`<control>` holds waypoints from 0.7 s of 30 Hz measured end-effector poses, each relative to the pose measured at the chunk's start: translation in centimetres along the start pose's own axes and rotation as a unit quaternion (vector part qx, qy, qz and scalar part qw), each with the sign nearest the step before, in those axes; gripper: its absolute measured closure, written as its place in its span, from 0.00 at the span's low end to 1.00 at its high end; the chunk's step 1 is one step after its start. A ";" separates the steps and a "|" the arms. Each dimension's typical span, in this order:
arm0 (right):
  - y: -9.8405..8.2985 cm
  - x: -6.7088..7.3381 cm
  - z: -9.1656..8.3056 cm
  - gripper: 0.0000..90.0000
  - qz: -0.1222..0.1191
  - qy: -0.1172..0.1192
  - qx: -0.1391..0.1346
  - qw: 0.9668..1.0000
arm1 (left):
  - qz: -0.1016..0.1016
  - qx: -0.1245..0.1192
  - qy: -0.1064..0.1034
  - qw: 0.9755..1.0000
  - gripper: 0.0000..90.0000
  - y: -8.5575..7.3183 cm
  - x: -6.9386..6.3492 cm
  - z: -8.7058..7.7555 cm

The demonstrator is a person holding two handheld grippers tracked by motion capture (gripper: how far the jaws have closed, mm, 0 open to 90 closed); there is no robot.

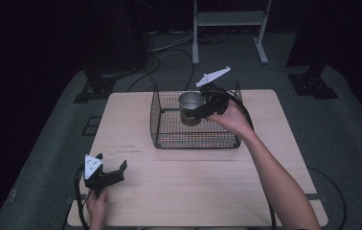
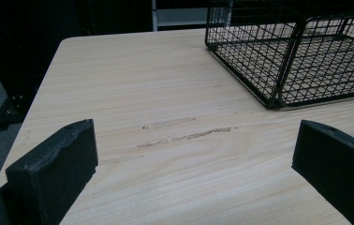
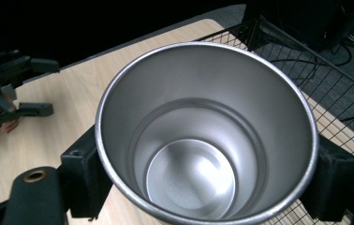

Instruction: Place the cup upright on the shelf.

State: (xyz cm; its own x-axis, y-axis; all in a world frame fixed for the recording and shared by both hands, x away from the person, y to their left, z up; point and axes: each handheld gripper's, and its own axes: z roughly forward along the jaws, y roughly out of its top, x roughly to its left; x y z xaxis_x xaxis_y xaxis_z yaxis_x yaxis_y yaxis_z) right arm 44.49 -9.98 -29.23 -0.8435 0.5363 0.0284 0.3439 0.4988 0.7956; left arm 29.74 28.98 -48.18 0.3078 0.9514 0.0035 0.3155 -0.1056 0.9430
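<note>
Right tongs: the right gripper (image 1: 194, 111) is clamping a steel cup (image 1: 190, 106) between its two jaws, one black jaw pressing each side of the cup's wall.
Cup: it is sitting upright in the grip, mouth up and empty; the right gripper view is looking straight down into it (image 3: 206, 136).
Cup's place: it is hanging over the wire basket (image 1: 162, 125), above the basket's far half and near its far left corner; whether it is touching the mesh cannot be told.
Left tongs: the left gripper (image 1: 111, 169) is standing wide, nothing between its jaws, only bare table (image 2: 133, 79) showing ahead of them.
Left tongs' place: it is resting low at the table's near left corner, well apart from the cup; the basket (image 2: 301, 56) is lying ahead and to the right of its jaws.
Hands: the person's right hand (image 1: 234, 117) is reaching over the basket's right side; the left hand (image 1: 96, 205) is holding its gripper at the near edge.
</note>
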 end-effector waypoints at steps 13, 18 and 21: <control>0.8 -2.0 2.2 0.20 0.021 -0.013 0.012 1.000 | -0.002 -0.004 -0.001 1.000 0.00 0.0 0.1 0.0; 1.0 -2.9 3.5 0.20 0.030 -0.024 0.023 0.999 | -0.004 -0.005 -0.002 1.000 0.00 0.0 0.1 0.0; 1.0 -3.3 4.3 0.20 0.036 -0.026 0.028 0.999 | -0.002 -0.003 -0.002 1.000 0.00 0.0 0.1 -0.1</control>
State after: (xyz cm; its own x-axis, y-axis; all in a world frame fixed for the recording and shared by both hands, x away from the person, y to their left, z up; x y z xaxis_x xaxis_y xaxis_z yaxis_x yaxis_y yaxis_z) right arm 49.40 -8.30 -31.10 -0.7934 0.6065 0.0509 0.4262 0.4938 0.7580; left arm 29.71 29.11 -48.19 0.3103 0.9506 -0.0023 0.3108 -0.0991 0.9453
